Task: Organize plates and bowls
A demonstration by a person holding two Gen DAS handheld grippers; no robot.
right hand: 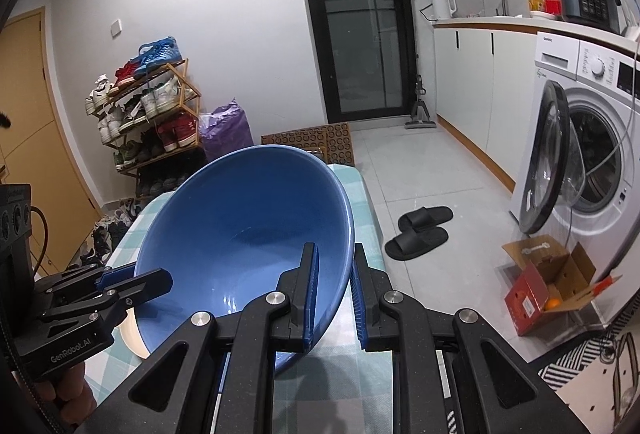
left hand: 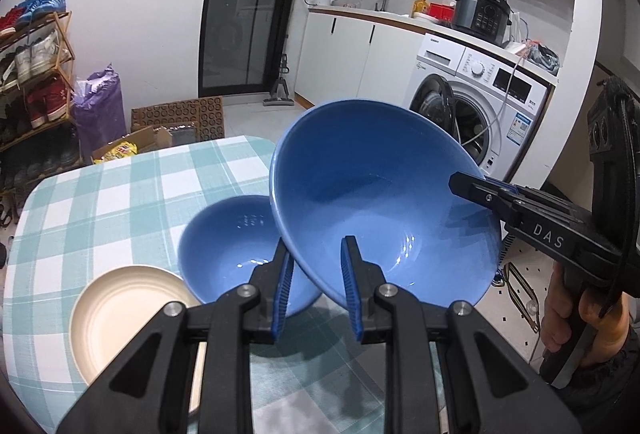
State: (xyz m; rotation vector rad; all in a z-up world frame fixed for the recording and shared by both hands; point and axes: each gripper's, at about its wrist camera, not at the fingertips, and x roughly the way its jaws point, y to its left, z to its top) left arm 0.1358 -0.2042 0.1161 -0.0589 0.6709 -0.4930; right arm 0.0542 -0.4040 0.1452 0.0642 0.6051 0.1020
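A large blue bowl [left hand: 380, 194] is held tilted in the air above the checked table [left hand: 120, 186]. My left gripper [left hand: 316, 290] is shut on its near rim. My right gripper [right hand: 334, 298] is shut on the opposite rim and shows in the left wrist view [left hand: 472, 190] at the right. The same bowl [right hand: 248, 246] fills the right wrist view, with my left gripper [right hand: 132, 280] on its left rim. A smaller blue bowl [left hand: 232, 246] sits on the table below. A cream plate [left hand: 120, 314] lies to its left.
A washing machine [left hand: 480, 102] with its door open stands to the right of the table. A shoe rack [right hand: 148, 114], a purple bag [right hand: 228, 130] and cardboard boxes [right hand: 548, 286] stand on the floor. Black slippers [right hand: 420, 230] lie beside the table edge.
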